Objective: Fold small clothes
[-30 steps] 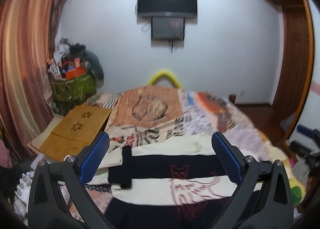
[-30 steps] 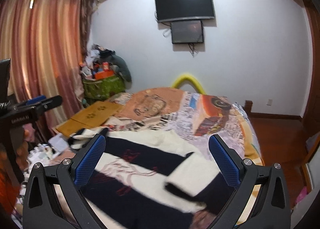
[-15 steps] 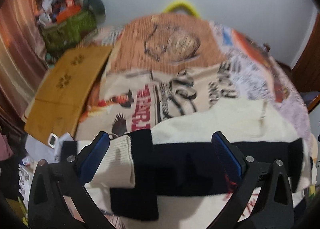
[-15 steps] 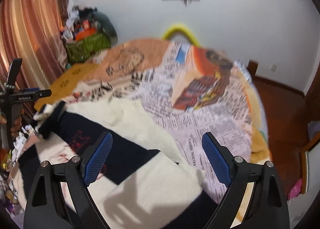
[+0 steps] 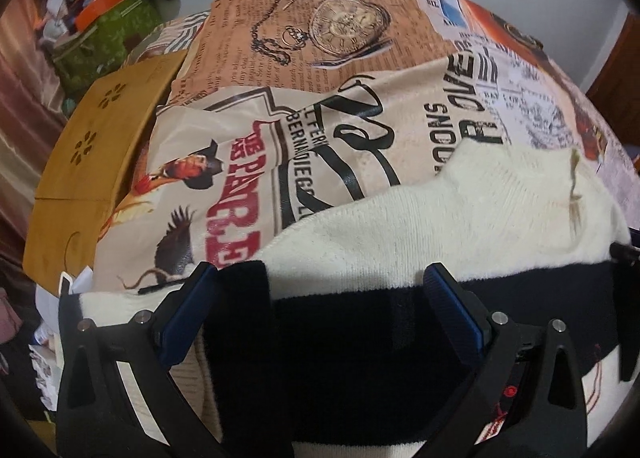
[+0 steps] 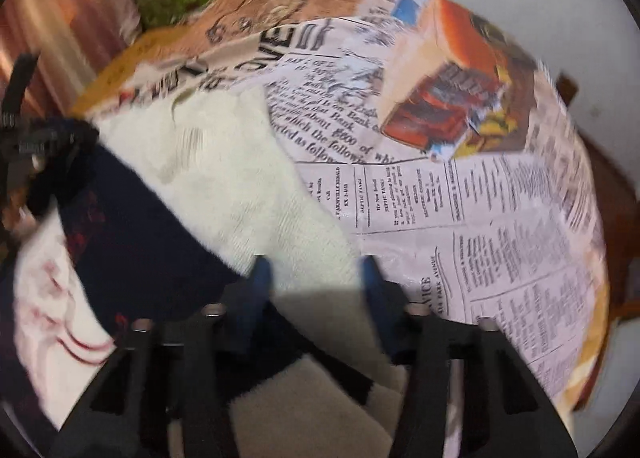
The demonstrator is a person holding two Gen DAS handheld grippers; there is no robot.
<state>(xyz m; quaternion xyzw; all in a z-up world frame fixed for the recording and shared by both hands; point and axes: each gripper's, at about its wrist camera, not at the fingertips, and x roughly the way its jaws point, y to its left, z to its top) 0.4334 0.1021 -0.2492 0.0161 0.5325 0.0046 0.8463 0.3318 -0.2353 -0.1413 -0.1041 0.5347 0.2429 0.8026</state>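
Both my hand-held grippers have dropped onto the striped sweater (image 5: pixel 500 210) spread across the bed (image 5: pixel 360 106): the left hand-held gripper (image 5: pixel 320 310) gapes wide over a sleeve, the right hand-held gripper (image 6: pixel 316 278) has just been closing around cream knit, folding barely begun.
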